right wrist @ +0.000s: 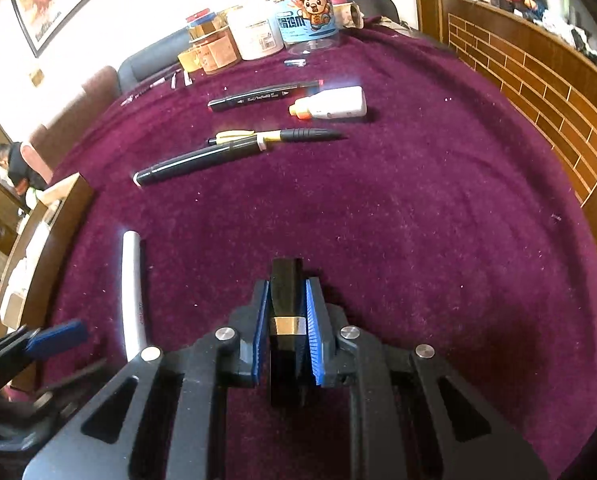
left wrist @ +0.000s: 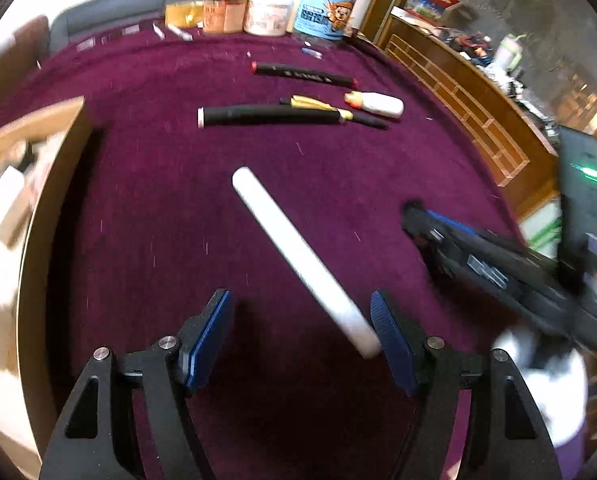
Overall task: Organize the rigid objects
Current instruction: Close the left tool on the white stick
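Observation:
A white cylindrical pen lies diagonally on the purple cloth, its near end beside the right finger of my open left gripper. It also shows in the right wrist view. My right gripper is shut on a black pen cap with a gold band. Farther off lie a long black pen, a gold-clip pen, a black marker and a white glue bottle. My right gripper also shows in the left wrist view.
Jars and tubs stand at the cloth's far edge, one with a cartoon label. An open cardboard box sits at the left. Wooden cabinets run along the right. Small items lie near the jars.

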Demonstrator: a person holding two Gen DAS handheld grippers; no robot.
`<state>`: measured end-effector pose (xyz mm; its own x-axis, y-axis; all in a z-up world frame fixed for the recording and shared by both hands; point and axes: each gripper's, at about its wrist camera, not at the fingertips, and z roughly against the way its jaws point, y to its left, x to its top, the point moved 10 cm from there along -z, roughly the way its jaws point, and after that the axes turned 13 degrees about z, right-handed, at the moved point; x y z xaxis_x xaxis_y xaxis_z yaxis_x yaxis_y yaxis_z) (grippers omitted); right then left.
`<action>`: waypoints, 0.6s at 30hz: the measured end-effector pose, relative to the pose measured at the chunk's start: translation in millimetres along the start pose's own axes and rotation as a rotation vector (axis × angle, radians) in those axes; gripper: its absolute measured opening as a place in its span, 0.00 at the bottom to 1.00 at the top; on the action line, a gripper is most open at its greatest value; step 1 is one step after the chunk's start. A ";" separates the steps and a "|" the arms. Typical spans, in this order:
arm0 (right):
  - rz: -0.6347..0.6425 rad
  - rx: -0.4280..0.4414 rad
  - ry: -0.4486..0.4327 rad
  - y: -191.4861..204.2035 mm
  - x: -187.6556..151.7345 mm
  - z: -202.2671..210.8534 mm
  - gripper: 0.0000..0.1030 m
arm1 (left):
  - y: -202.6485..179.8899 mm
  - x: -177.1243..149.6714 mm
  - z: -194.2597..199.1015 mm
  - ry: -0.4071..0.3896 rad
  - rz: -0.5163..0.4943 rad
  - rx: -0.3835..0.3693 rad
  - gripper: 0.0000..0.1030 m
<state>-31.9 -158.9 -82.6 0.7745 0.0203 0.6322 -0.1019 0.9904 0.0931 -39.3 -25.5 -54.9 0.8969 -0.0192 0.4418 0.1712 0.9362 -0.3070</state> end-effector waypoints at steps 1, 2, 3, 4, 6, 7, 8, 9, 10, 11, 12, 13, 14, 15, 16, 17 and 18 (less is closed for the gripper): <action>-0.006 0.008 -0.002 -0.2 -0.8 0.6 0.15 | -1.8 6.6 -7.6 -0.024 -0.033 0.043 0.63; -0.013 0.017 -0.005 -0.9 -0.2 0.5 0.15 | -2.7 8.9 -13.0 -0.026 -0.060 0.063 0.61; -0.020 0.026 -0.007 -0.5 -0.6 0.3 0.15 | -2.0 9.6 -18.8 -0.016 -0.075 0.076 0.42; -0.025 0.032 -0.009 -1.2 -0.7 -0.3 0.15 | 0.8 11.4 -17.9 -0.025 -0.074 0.083 0.38; -0.036 0.047 -0.013 -2.4 -0.7 0.1 0.15 | 4.6 9.7 -15.3 -0.001 -0.065 0.052 0.14; -0.041 0.054 -0.015 -2.8 -0.2 -0.4 0.15 | 7.7 8.9 -14.5 0.005 -0.057 0.046 0.12; -0.045 0.059 -0.016 -3.1 -0.3 -0.2 0.15 | 13.6 9.0 -12.7 0.002 -0.047 0.047 0.11; -0.048 0.064 -0.017 -3.3 -0.3 -0.1 0.15 | 18.3 8.2 -10.9 0.000 -0.039 0.046 0.11; -0.049 0.066 -0.018 -3.4 -0.2 -0.2 0.15 | 19.3 7.3 -10.5 -0.001 -0.036 0.043 0.11; -0.050 0.068 -0.019 -3.3 0.1 -0.4 0.15 | 19.4 6.6 -10.3 -0.005 -0.039 0.040 0.11; -0.051 0.069 -0.019 -3.4 0.1 -0.4 0.15 | 18.6 7.2 -11.1 -0.010 -0.042 0.046 0.11; -0.052 0.070 -0.019 -3.5 0.0 -0.4 0.15 | 17.2 7.4 -11.6 -0.020 -0.049 0.058 0.11; -0.053 0.072 -0.020 -3.5 -0.3 -0.3 0.15 | 13.7 7.8 -12.7 -0.035 -0.067 0.074 0.14; -0.055 0.074 -0.020 -3.9 -0.5 -0.2 0.15 | 10.4 7.6 -13.3 -0.049 -0.087 0.086 0.19; -0.056 0.076 -0.020 -4.3 -0.8 0.1 0.15 | 6.5 7.1 -14.6 -0.064 -0.111 0.098 0.21; -0.055 0.077 -0.020 -4.7 -0.9 0.4 0.15 | 2.5 6.7 -16.6 -0.084 -0.145 0.128 0.22; -0.054 0.076 -0.020 -4.5 -0.7 0.4 0.15 | 0.8 6.3 -16.3 -0.093 -0.162 0.140 0.22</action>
<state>-32.3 -163.4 -83.2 0.7679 -0.0366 0.6395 -0.1079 0.9767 0.1855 -26.9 -30.6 -66.1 0.8197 -0.1464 0.5537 0.2457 0.9632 -0.1090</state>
